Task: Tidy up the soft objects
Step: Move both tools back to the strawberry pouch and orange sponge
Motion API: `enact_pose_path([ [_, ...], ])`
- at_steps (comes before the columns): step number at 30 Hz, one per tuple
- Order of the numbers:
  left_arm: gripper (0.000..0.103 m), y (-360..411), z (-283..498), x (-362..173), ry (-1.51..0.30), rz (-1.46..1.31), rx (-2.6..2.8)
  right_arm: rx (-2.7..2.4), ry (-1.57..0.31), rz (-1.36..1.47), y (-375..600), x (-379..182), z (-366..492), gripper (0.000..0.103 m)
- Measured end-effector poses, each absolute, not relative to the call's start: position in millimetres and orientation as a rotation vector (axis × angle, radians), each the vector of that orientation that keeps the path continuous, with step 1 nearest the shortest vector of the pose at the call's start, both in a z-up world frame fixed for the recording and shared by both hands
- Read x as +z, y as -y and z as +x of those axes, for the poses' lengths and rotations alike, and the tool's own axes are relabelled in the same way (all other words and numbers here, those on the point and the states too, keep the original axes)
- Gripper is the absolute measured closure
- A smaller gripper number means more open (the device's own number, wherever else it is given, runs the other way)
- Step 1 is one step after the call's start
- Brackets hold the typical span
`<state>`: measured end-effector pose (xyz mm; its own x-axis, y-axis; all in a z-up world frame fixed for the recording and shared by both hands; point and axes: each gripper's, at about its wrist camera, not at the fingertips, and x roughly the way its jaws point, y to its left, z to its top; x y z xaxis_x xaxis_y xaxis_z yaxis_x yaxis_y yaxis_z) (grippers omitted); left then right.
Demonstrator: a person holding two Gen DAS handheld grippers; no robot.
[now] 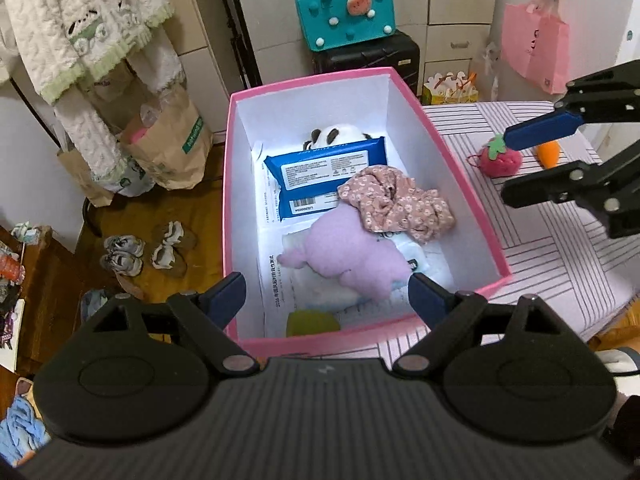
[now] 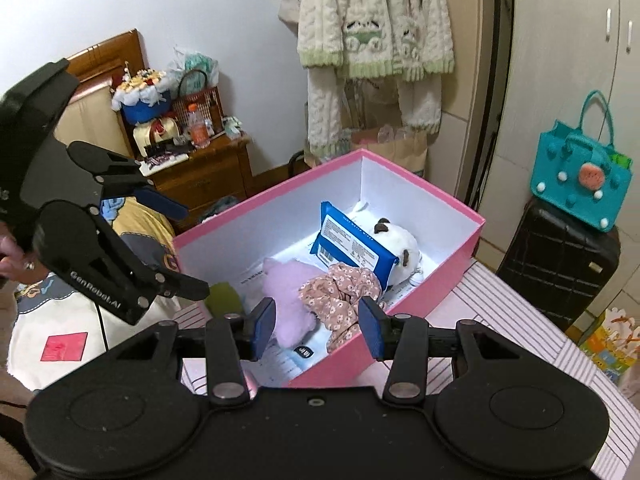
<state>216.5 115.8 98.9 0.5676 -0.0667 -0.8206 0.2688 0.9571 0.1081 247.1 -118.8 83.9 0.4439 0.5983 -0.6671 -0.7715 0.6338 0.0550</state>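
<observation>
The pink box (image 1: 404, 92) stands on the striped surface (image 1: 560, 240), and its long axis runs away from the left wrist camera. Inside it lies the lilac plush (image 1: 352, 252), with its long axis diagonal across the box floor; one rounded end points to the near left wall. The floral cloth (image 1: 400, 200) is bunched up, touches the plush on its far right side and partly covers it. Behind them, two blue wipes packs (image 1: 324, 168) lie flat, one on the other, with their long sides across the box. A white panda toy (image 1: 332, 134) sits at the far end, half hidden by the top pack.

The left gripper (image 1: 326, 296) hangs over the near end of the box with its jaws spread wide and nothing between them. The right gripper (image 2: 318, 326) is partly open and also empty.

Outside the box, a strawberry toy (image 1: 500, 158) and a carrot toy (image 1: 548, 152) rest on the striped surface, close together.
</observation>
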Motion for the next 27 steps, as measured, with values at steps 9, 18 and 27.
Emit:
enact_pose_path([
  [9,0.015,-94,190,114,-0.905,0.248,-0.248,0.854,-0.597,-0.26,156,101,204,0.052],
  [18,0.014,-54,177,113,-0.884,0.314,-0.306,0.789,-0.534,-0.279,192,98,176,0.048],
  [27,0.014,-6,162,100,-0.891,0.364,-0.411,0.715,-0.539,-0.235,235,85,161,0.044],
])
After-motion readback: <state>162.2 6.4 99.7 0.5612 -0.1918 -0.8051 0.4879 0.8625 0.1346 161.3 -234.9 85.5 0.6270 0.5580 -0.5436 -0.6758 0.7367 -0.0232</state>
